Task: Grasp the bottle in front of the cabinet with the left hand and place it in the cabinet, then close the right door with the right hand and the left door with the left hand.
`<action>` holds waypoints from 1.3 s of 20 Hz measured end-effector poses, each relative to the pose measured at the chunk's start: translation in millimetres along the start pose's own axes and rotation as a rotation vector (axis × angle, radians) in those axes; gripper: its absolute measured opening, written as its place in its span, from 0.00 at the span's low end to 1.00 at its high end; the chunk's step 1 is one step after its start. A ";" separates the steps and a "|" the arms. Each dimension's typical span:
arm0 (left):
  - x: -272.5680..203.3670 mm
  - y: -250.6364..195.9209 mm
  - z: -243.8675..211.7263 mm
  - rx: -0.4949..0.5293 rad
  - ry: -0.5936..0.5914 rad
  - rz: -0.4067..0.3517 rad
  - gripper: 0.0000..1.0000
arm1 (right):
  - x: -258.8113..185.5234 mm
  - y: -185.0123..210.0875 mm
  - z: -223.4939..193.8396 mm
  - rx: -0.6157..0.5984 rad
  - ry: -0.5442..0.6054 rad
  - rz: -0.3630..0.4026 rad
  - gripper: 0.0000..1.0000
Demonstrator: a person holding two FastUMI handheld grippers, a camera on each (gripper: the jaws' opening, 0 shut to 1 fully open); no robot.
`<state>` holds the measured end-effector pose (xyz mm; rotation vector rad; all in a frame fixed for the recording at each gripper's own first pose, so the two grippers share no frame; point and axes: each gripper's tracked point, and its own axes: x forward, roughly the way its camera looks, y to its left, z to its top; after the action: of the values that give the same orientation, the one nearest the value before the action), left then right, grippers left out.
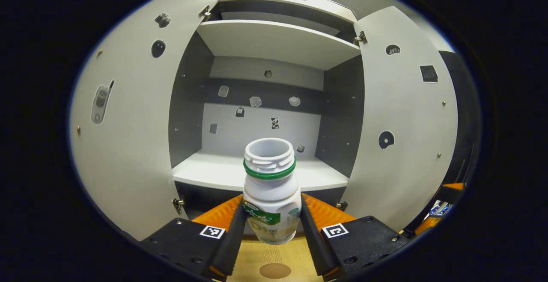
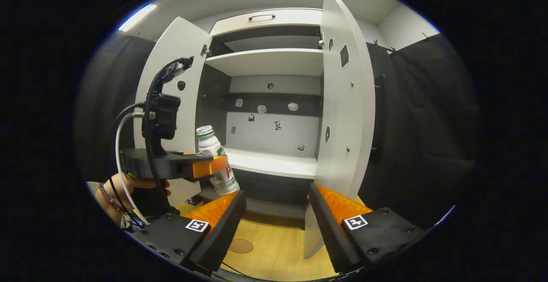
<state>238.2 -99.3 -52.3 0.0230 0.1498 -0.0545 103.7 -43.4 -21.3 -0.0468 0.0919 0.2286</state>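
A white uncapped bottle (image 1: 271,196) with a green neck ring and green label hangs above the wooden table, lifted in front of the cabinet. My left gripper (image 1: 272,224) is shut on its lower body, both fingers pressing its sides. In the right gripper view the bottle (image 2: 214,162) is tilted in the left gripper (image 2: 212,166), just before the cabinet's lower shelf (image 2: 274,162). The cabinet (image 1: 265,115) stands with both doors open: left door (image 1: 128,115), right door (image 1: 404,119). My right gripper (image 2: 276,213) is open, empty, near the right door's (image 2: 346,102) lower edge.
A hand (image 2: 128,188) with a wrist band holds the left gripper. A round brown mark (image 1: 275,270) lies on the wooden table (image 2: 274,247) under the bottle. The upper shelf (image 1: 278,38) spans the cabinet. Small stickers dot the cabinet's back wall and doors.
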 end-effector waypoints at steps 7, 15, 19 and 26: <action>49.2 7.7 68.4 -0.034 -0.044 -0.024 0.69 | 5.1 7.9 -2.8 0.015 0.008 0.003 0.94; 133.1 22.7 110.3 0.004 -0.025 -0.059 0.68 | 28.4 4.1 6.2 0.030 0.000 -0.061 0.98; 169.0 30.0 88.2 0.002 0.049 -0.082 0.69 | 41.0 0.1 4.9 0.046 0.009 -0.102 0.94; 208.7 52.8 33.7 0.006 0.171 -0.084 0.69 | 65.1 -0.9 4.3 0.032 0.019 -0.150 0.98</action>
<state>452.3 -58.4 -49.2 0.0273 0.3221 -0.1372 167.4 -29.4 -23.2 -0.0235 0.1105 0.0769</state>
